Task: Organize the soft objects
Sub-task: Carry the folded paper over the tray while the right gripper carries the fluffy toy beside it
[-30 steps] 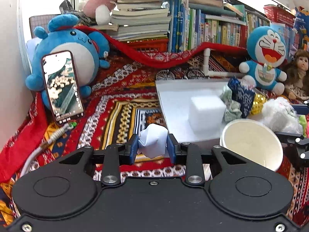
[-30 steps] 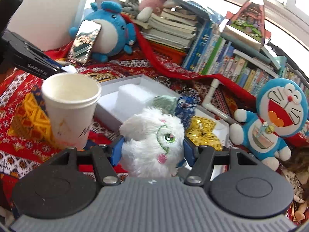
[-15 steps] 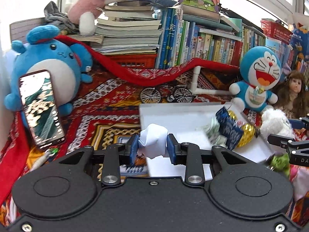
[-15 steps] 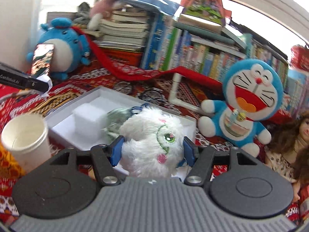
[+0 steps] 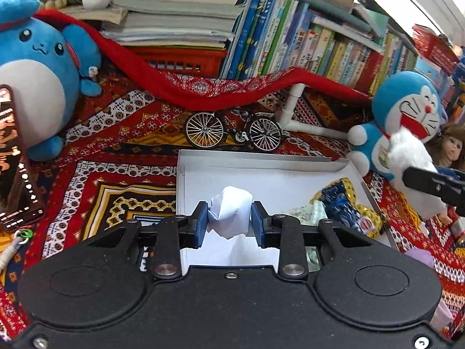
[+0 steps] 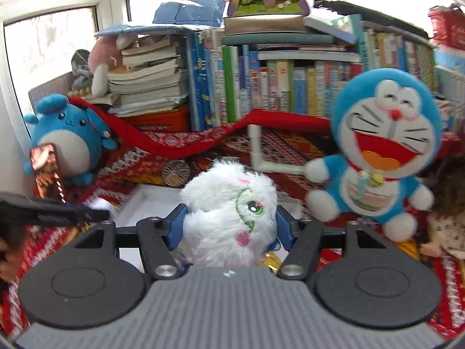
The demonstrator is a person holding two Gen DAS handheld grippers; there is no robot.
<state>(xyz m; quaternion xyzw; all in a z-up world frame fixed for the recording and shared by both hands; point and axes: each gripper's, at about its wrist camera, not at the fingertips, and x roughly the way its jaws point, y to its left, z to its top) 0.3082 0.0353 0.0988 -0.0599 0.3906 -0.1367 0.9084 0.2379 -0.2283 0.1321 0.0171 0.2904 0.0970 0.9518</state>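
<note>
Counter draped in a red patterned cloth [image 5: 122, 157], window [image 6: 49, 40] behind at far left. Far left: phone [image 5: 11, 157] propped against a round blue plush [image 5: 35, 67]; behind it, a stack of books [image 5: 174, 8] laid flat on an orange crate [image 5: 186, 59]. Centre: row of upright books [image 5: 319, 46], the cloth's red edge sagging before them; miniature bicycle [image 5: 234, 129] beside a white pipe frame [image 5: 293, 110]; shallow white tray [image 5: 261, 171] in front, holding shiny blue and gold wrapped pieces [image 5: 345, 206] at its right end. Left hand-held gripper [image 5: 229, 221], jaws narrowly set, clamps a crumpled white paper ball [image 5: 231, 212] above the tray. Right: blue cat plush [image 6: 383, 151] seated upright, doll [image 5: 450, 148] beside it. Right hand-held gripper [image 6: 229, 224], jaws about half apart, grips a fluffy white plush [image 6: 229, 212] raised over the tray's right end.
</note>
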